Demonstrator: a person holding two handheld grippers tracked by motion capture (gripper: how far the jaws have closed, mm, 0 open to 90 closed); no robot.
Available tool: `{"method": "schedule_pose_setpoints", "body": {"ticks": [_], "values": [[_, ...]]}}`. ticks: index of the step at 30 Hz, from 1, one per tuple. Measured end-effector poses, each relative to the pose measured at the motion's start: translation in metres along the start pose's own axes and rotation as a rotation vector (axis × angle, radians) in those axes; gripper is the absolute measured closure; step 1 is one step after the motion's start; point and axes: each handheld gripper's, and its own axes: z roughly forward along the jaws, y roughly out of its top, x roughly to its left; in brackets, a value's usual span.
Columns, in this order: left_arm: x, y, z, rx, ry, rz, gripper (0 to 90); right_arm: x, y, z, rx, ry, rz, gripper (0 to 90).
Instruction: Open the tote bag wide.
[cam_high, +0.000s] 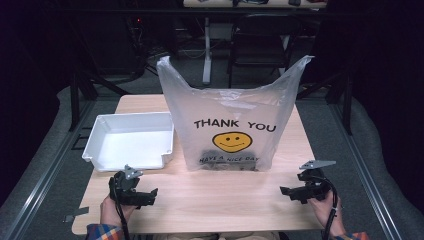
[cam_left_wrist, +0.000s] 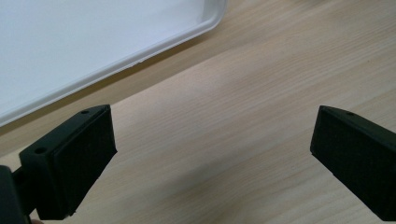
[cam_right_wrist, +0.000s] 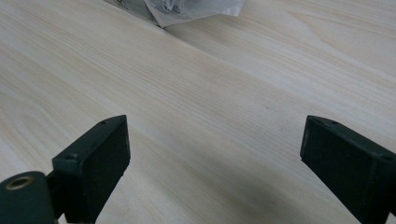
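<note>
Clear plastic bag (cam_high: 231, 120) stood upright at table (cam_high: 210, 200) centre toward far edge; "THANK YOU", yellow smiley printed on front, dark item seen inside at bottom. White tray (cam_high: 130, 140) set beside it near left edge. Left gripper (cam_high: 150, 196) and right gripper (cam_high: 286, 192) held at near corners, jaws spread, nothing pinched.

- I take my wooden table (cam_high: 210, 200) as the landmark: pale grain, lit brightly from above, while the room around it lies dark.
- Behind my table, a black chair (cam_high: 260, 47) stands on the grey floor (cam_high: 145, 82).
- Left of that chair, still behind my table, a white post (cam_high: 206, 50) rises from the floor.
- Farther back, above the chair, I see the edge of another wooden tabletop (cam_high: 250, 3).
- Along both sides of my table run black frame bars (cam_high: 75, 100), with grey padding (cam_high: 380, 145) curving outside them.
- Beyond the frame the walls are lost in shadow.
</note>
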Motion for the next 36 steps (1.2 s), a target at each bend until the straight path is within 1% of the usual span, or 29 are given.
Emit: {"method": "schedule_pose_setpoints", "body": {"ticks": [1,2,3,4,5,6,7,8,10,12,13,14,16,17,18,19,20,21,22,23,24,26,28,29,30,32,33,36], "values": [[0.000,0.000,0.000,0.000,0.000,0.000,0.1,0.000,0.000,0.000,0.000,0.000,0.000,7.8],[0.000,0.000,0.001,0.001,0.001,-0.001,0.1,0.000,-0.001,0.003,-0.010,0.024,0.017,8.0],[0.000,0.000,0.001,0.001,0.001,-0.001,0.0,0.000,-0.001,0.003,-0.010,0.024,0.017,8.0],[0.000,0.000,0.001,0.004,-0.002,-0.005,0.0,0.000,0.000,0.002,0.009,0.014,0.006,8.1],[0.001,-0.001,0.001,0.002,-0.007,-0.006,0.1,0.000,0.000,0.005,-0.007,0.027,0.030,8.4],[0.001,-0.001,0.001,0.002,-0.007,-0.006,0.0,0.000,0.000,0.005,-0.013,0.022,0.036,8.4],[0.002,-0.001,0.001,0.001,-0.003,-0.007,0.0,-0.001,0.001,0.004,-0.008,-0.009,0.028,8.4],[0.002,-0.001,0.001,0.002,-0.003,-0.010,0.0,0.000,0.001,0.005,-0.025,-0.007,0.050,8.3],[0.002,-0.002,0.000,0.000,-0.007,-0.023,0.0,0.000,0.001,0.005,-0.033,-0.013,0.050,8.3],[0.002,-0.002,0.000,-0.003,-0.005,-0.027,0.1,0.000,0.001,0.005,-0.009,-0.007,0.053,8.7],[0.002,-0.001,0.000,-0.003,-0.006,-0.022,0.1,0.000,0.001,0.005,-0.009,-0.007,0.053,8.7],[0.001,-0.001,0.001,-0.004,0.002,-0.018,0.1,0.001,0.002,0.005,0.010,-0.002,0.047,9.6],[0.000,0.001,0.002,-0.008,0.002,-0.012,0.0,0.002,0.003,0.005,0.006,0.001,0.042,10.0],[-0.001,0.001,0.003,-0.001,-0.001,-0.009,0.0,0.003,0.003,0.006,-0.008,0.004,0.036,10.4],[-0.001,0.002,0.004,-0.003,0.004,-0.003,0.0,0.003,0.004,0.006,0.008,-0.001,0.017,10.9],[-0.001,0.002,0.005,0.003,0.000,0.000,0.0,0.004,0.005,0.007,0.007,0.007,0.009,12.3],[-0.001,0.002,0.005,0.003,0.000,0.000,0.1,0.004,0.005,0.007,0.007,0.007,0.009,12.3],[-0.001,0.002,0.005,0.004,-0.004,-0.004,0.1,0.005,0.005,0.007,0.001,0.017,0.012,13.1],[-0.001,0.001,0.005,0.003,-0.010,-0.009,0.1,0.004,0.007,0.004,0.033,-0.019,-0.022,13.4],[0.000,0.001,0.005,-0.001,-0.016,-0.014,0.1,0.006,0.007,0.005,0.017,-0.010,-0.012,14.0],[0.000,0.000,0.004,-0.002,-0.032,-0.013,0.1,0.007,0.008,0.006,0.001,-0.010,-0.020,14.0],[-0.001,0.000,-0.001,-0.008,-0.040,-0.005,0.1,0.008,0.008,0.004,-0.005,-0.007,-0.028,14.0],[-0.002,0.000,-0.002,-0.015,-0.035,-0.006,0.1,0.008,0.008,0.004,-0.004,-0.007,-0.029,14.0],[-0.003,0.000,-0.003,-0.020,-0.037,-0.002,0.2,0.010,0.010,0.002,-0.015,-0.007,-0.041,14.1],[-0.003,0.003,-0.006,-0.030,-0.042,0.002,0.2,0.011,0.010,0.002,-0.013,-0.013,-0.052,14.1],[-0.004,0.004,-0.007,-0.037,-0.037,0.005,0.3,0.014,0.013,0.000,-0.016,-0.007,-0.060,15.1],[-0.005,0.007,-0.009,-0.042,-0.051,0.012,0.5,0.015,0.014,-0.001,-0.020,-0.018,-0.065,16.0],[-0.007,0.009,-0.011,-0.054,-0.054,0.012,1.2,0.017,0.016,-0.002,-0.029,-0.017,-0.073,18.6]]}}
